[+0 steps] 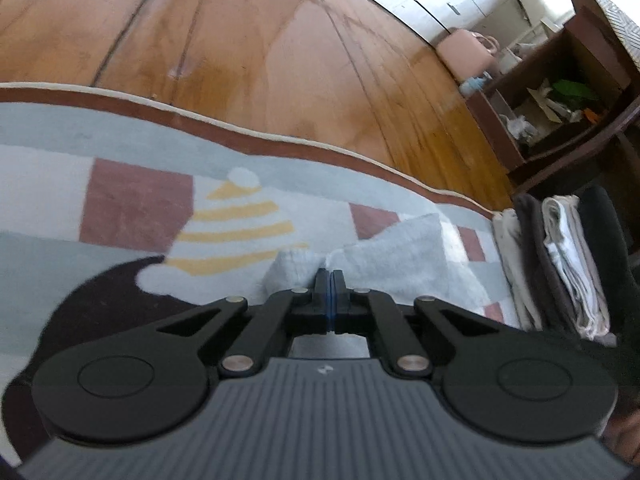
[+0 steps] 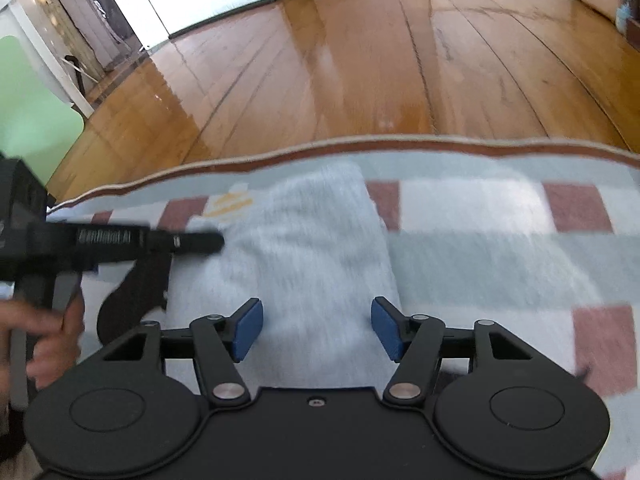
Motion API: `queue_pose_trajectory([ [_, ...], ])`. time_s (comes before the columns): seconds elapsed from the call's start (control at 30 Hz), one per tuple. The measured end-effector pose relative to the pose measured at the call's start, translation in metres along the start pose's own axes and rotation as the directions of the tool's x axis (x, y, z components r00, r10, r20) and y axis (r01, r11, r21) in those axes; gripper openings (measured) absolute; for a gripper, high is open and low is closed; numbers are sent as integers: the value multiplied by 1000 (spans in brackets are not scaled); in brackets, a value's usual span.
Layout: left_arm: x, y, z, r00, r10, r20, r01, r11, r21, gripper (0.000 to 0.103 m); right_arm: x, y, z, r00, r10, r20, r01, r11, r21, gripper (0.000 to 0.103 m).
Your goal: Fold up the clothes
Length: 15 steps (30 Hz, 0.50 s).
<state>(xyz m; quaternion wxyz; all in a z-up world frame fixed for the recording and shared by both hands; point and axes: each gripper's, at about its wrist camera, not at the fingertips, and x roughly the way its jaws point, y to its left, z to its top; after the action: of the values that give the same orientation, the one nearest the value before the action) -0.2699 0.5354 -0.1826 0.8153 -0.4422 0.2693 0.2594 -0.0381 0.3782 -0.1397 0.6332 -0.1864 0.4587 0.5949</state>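
Folded pale grey cloth (image 2: 308,264) lies flat on a patterned rug (image 2: 480,248) of grey, white and dusty-red blocks, its far end close to the rug's brown, cream-piped border (image 2: 360,148). Beyond that border bare wooden floor (image 2: 360,60) runs wide and open to the white walls. In the left wrist view, a stack of folded clothes (image 1: 556,264) sits at the rug's right end, with a dark wooden shelf unit (image 1: 560,92) behind it, so room is tighter on that side.

Left gripper (image 1: 330,280) is clenched, its blue-lined pads pressed together over a bunched edge of the cloth (image 1: 392,252), which puckers up on either side of the tips. From the right wrist view the same gripper (image 2: 212,242) reaches in from the left, held by a hand (image 2: 48,344), its tips at the cloth's left edge.

Right gripper (image 2: 317,328) stands released, blue pads spread wide above the near end of the cloth, gripping nothing.

White lettering on the left gripper's side is too blurred to read.
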Motion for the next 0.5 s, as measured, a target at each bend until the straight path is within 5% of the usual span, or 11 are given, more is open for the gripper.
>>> queue_pose_trajectory([
  [0.1, -11, -4, 4, 1000, 11, 8, -11, 1000, 12, 5, -7, -17, -14, 998, 14, -59, -11, 998, 66, 70],
  [0.17, -24, -5, 6, 1000, -18, 7, 18, 1000, 1, 20, -11, -29, -25, 995, 20, -95, -8, 992, 124, 70],
  [0.23, -35, -2, 5, 998, -62, 8, 62, 997, -36, 51, -22, -40, -38, 994, 37, -105, -17, 982, 189, 70],
  [0.5, -23, 14, -12, 967, -193, -167, 171, 976, -137, 55, -60, -50, -84, 994, 96, -56, -69, 927, 369, 70],
])
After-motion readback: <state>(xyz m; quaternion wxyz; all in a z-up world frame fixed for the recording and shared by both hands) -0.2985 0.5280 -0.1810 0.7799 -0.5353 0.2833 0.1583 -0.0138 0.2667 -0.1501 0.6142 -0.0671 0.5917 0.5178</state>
